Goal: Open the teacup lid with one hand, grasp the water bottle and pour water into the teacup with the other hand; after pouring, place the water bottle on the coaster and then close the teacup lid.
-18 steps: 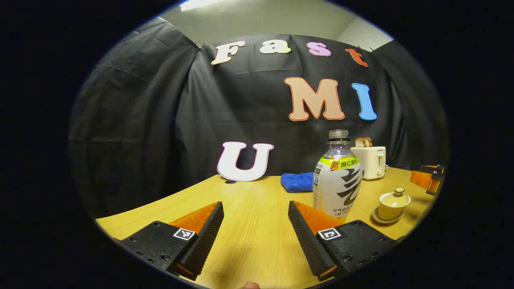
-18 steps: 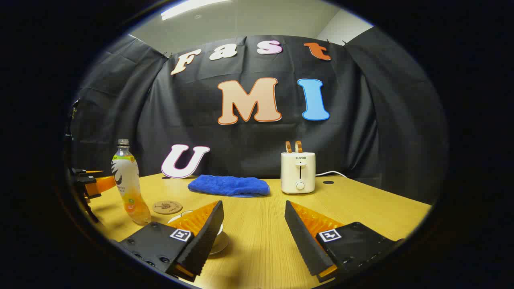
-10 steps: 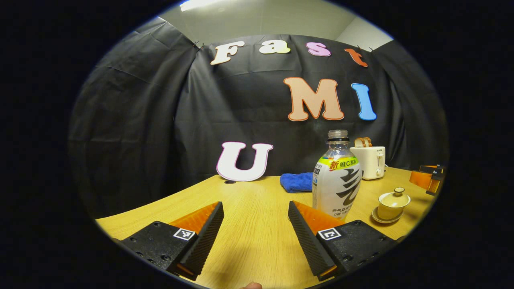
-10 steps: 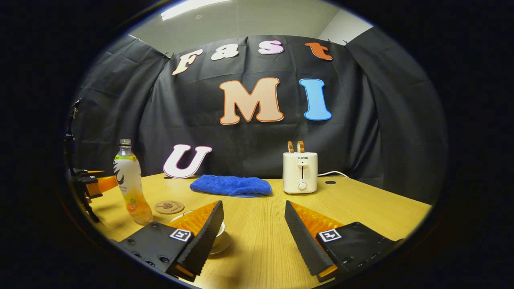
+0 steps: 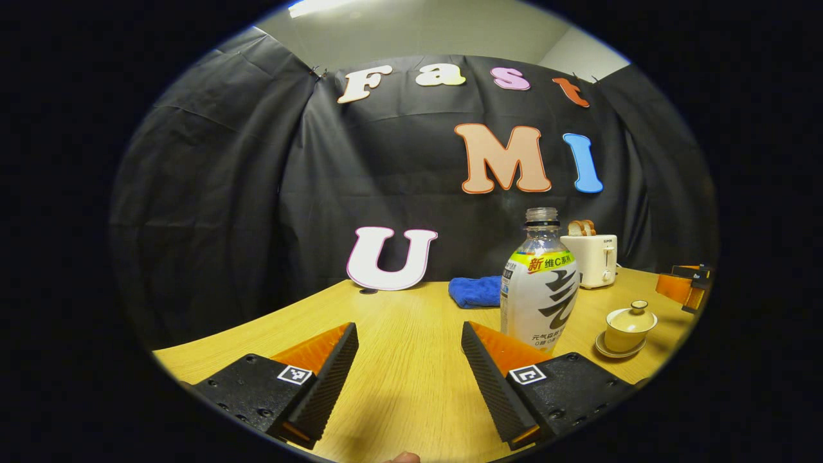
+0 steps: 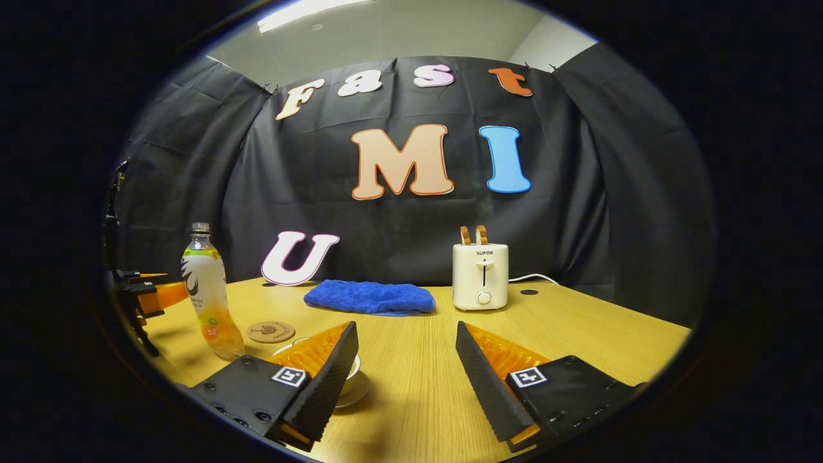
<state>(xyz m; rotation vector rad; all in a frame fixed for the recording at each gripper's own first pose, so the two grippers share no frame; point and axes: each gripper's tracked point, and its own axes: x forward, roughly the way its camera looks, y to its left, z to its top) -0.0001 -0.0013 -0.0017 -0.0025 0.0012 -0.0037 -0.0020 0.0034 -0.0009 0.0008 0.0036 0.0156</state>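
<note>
On the wooden table [image 6: 578, 328], nothing of the task is begun: the lid sits on the teacup [image 5: 630, 326], and the water bottle [image 5: 540, 283] stands upright, uncapped, beside the coaster [image 6: 271, 332]. The left gripper [image 5: 409, 366] and right gripper [image 6: 406, 366] both stand wide open and hold nothing. The next move, by judgement, calls for the right gripper to centre over the lid knob, since the teacup lies partly behind its left finger. A blue cloth [image 6: 370, 298] and toaster [image 6: 479, 276] stand at the back, before the black booth wall.

Recording booth: black cloth wall [image 6: 611, 193], wooden table [image 6: 578, 328], toaster [image 6: 480, 275], blue towel [image 6: 370, 298].
</note>
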